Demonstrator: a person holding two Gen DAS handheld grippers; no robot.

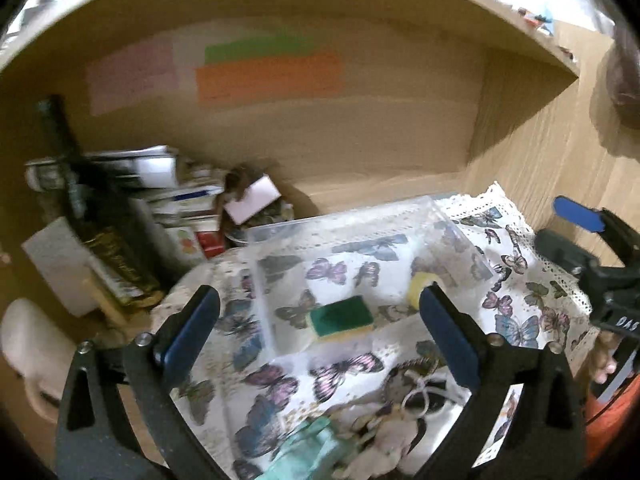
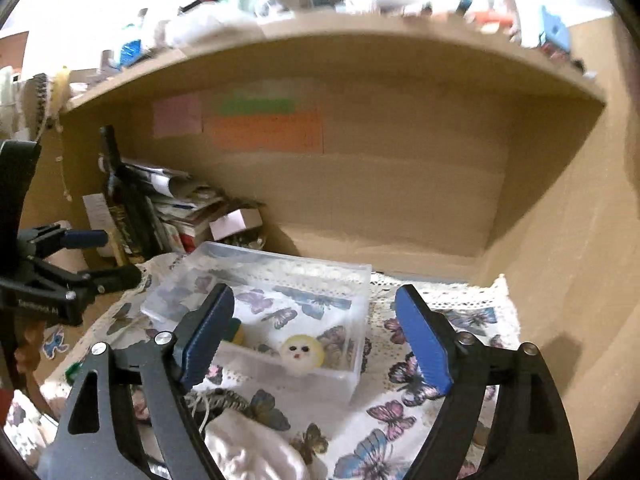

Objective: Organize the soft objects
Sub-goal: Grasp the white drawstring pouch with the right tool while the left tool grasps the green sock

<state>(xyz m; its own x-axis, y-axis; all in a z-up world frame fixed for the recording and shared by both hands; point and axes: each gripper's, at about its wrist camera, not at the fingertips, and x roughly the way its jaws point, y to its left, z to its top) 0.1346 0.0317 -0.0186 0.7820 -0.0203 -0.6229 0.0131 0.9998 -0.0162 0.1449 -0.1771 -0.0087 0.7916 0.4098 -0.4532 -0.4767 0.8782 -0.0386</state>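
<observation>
Blurred clutter of books (image 1: 120,216) hard to make out, clear box (image 2: 352,280) holding sponge (image 1: 340,316) and yellow face toy (image 2: 302,354), left gripper (image 1: 320,320) and right gripper (image 2: 316,336) both spread wide, grasping nothing

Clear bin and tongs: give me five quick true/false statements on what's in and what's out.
1. A green-topped sponge lies inside the clear bin. True.
2. The round yellow toy with a face sits on the cloth outside the bin. False: it is inside the bin, near the front wall.
3. The left tongs are shut on the sponge. False: they are open and hold nothing.
4. The right tongs are open and empty. True.
5. The bin stands on bare wood. False: it stands on a butterfly-print cloth.
</observation>
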